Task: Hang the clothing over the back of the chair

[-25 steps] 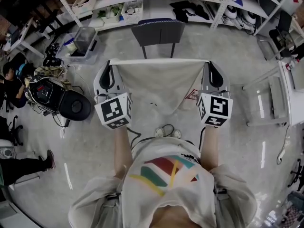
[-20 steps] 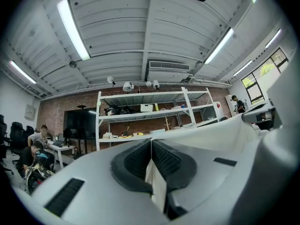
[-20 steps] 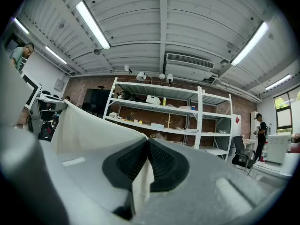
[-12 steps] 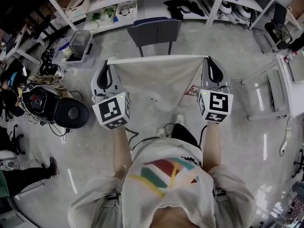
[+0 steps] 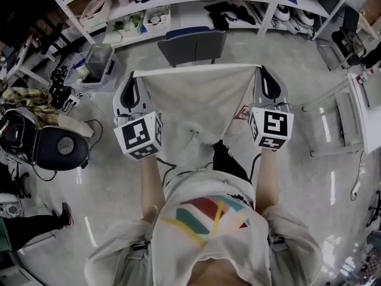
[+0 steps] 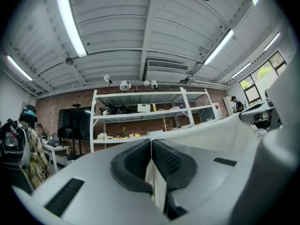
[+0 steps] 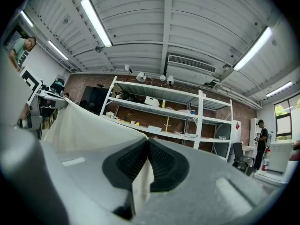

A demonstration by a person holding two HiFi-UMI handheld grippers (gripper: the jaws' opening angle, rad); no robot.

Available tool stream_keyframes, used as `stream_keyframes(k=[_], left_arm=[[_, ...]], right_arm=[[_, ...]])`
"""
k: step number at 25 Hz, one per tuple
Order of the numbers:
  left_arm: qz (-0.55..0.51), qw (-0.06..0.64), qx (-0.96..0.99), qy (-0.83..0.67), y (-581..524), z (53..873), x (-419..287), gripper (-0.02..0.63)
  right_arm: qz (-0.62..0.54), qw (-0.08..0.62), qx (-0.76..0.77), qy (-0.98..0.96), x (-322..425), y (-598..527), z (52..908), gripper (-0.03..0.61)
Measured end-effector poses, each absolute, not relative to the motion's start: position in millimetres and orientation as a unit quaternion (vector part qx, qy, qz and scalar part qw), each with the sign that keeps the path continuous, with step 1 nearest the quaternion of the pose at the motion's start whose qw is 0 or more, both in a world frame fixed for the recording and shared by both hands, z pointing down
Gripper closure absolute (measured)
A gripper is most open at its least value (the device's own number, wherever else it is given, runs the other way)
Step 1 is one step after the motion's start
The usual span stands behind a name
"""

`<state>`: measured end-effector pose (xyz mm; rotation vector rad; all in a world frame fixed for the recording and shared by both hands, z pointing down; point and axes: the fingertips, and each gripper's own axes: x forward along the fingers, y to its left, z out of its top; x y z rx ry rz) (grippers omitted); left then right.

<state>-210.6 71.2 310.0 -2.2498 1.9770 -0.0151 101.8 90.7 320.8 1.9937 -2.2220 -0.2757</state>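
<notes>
While the left tool (image 5: 135,78) and right tool (image 5: 262,73) each clamp a top corner, the clothing (image 5: 196,100) stretches taut between them, with the chair (image 5: 191,46) ahead.

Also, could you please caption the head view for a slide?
Left gripper and right gripper pinch the corners of a pale garment, spreading it before the chair.

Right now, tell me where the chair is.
In the head view the chair stands at top centre, just beyond the cloth stretched between the left gripper and right gripper, with the shelving behind it.
</notes>
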Motion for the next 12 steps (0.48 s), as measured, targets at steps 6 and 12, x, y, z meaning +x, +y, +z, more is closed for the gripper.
stream_keyframes(k=[6,12], left_arm=[[0.000,0.075,-0.742,0.666,25,307,-196,0.598],[-0.004,0.073,-0.728,0.682,-37,304,-188,0.598]], right_arm=[[-0.101,0.064,0.656,-0.745,117,37,316,0.569],[-0.100,0.070,0.640,-0.758,125,-34,317,0.569]])
